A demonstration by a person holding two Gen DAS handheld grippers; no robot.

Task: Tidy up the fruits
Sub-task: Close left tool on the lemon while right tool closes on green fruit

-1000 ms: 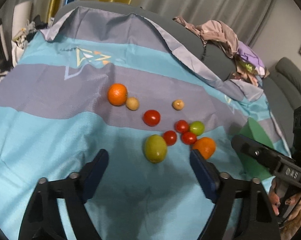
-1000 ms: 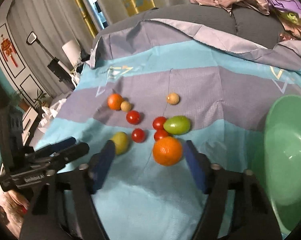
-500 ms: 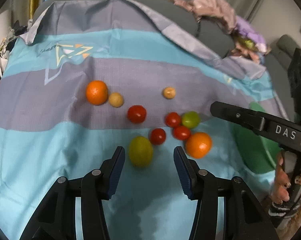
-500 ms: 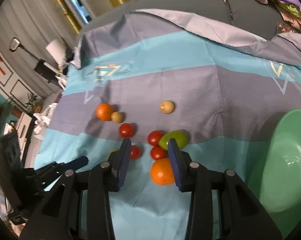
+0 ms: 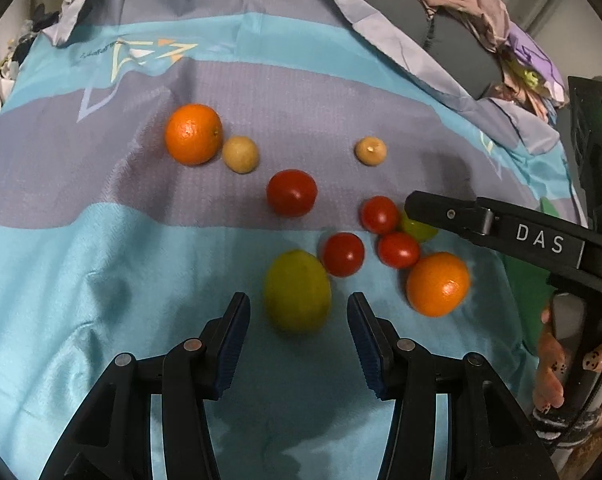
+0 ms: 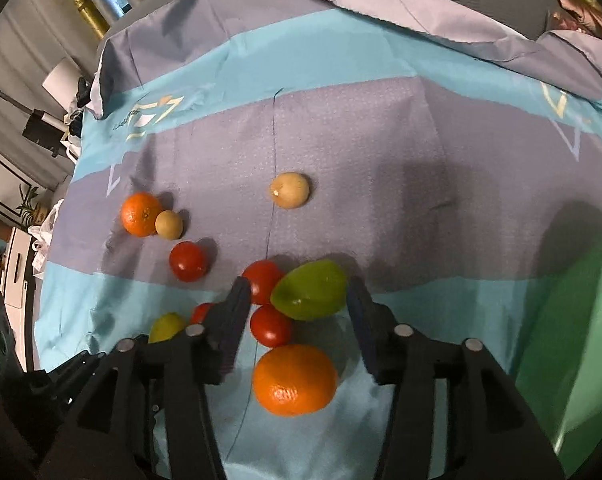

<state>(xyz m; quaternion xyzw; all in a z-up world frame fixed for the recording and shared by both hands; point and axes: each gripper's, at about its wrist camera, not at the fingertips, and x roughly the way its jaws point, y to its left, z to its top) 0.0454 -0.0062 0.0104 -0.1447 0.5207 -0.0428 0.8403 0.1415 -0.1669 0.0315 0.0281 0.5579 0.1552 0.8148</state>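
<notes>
2 grippers, both spread, pinching nothing. Left gripper [image 5: 299, 312]: yellow-green fruit [image 5: 297, 290] just ahead between fingers, apparently untouched. Right gripper [image 6: 297, 300], jaws just opening: orange [image 6: 295, 380] between fingers, green fruit [image 6: 311, 290] at tips.

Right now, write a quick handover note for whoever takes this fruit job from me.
Left gripper: open, empty, lined up on the yellow-green fruit.
Right gripper: open, its jaws have just been opening, over the near orange and the green fruit; nothing gripped.
All fruit lies on the striped cloth; the green bowl shows none inside.
Done: nothing. Left: everything.
</notes>
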